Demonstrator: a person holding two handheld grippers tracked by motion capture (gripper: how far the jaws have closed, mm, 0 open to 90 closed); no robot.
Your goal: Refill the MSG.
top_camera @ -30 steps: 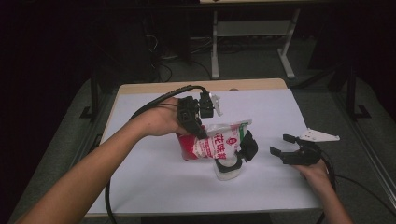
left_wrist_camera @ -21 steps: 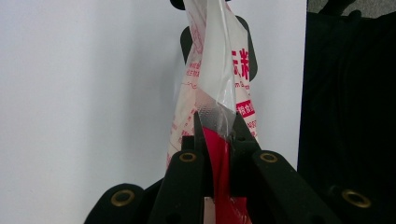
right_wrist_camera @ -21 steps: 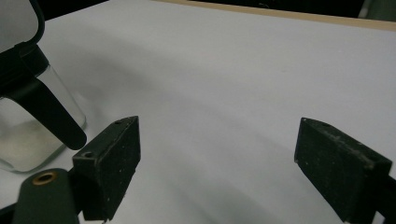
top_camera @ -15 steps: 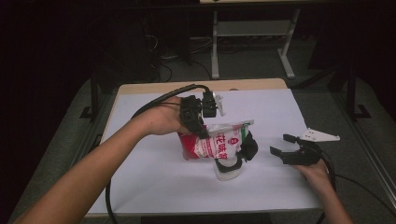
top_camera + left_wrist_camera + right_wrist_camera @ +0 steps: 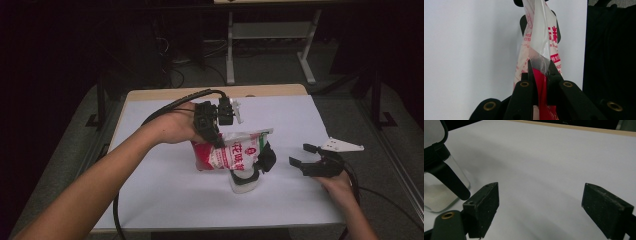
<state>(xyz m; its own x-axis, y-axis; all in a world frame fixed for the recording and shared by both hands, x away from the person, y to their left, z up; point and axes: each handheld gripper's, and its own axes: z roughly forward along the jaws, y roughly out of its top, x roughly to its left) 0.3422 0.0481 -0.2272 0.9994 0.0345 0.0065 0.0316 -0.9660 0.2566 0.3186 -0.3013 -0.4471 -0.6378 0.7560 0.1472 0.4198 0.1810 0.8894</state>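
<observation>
A red-and-white printed bag [image 5: 232, 150] hangs tilted over a clear jar [image 5: 244, 181] near the middle of the white table [image 5: 165, 200]. My left gripper [image 5: 218, 142] is shut on the bag's upper left corner. In the left gripper view the jaws of the left gripper [image 5: 540, 68] pinch the red edge of the bag [image 5: 536, 45]. The jar's black hinged lid [image 5: 265, 157] stands open beside the bag. My right gripper [image 5: 302, 155] rests open to the right of the jar, holding nothing. In the right gripper view the right gripper [image 5: 540, 203] faces bare table, with the jar [image 5: 439, 195] at the left edge.
A light wooden strip [image 5: 215, 92] borders the table's far edge. Beyond it lie a dark floor and the legs of a white frame [image 5: 230, 55]. A black cable [image 5: 170, 106] trails from the left gripper across the table's left side.
</observation>
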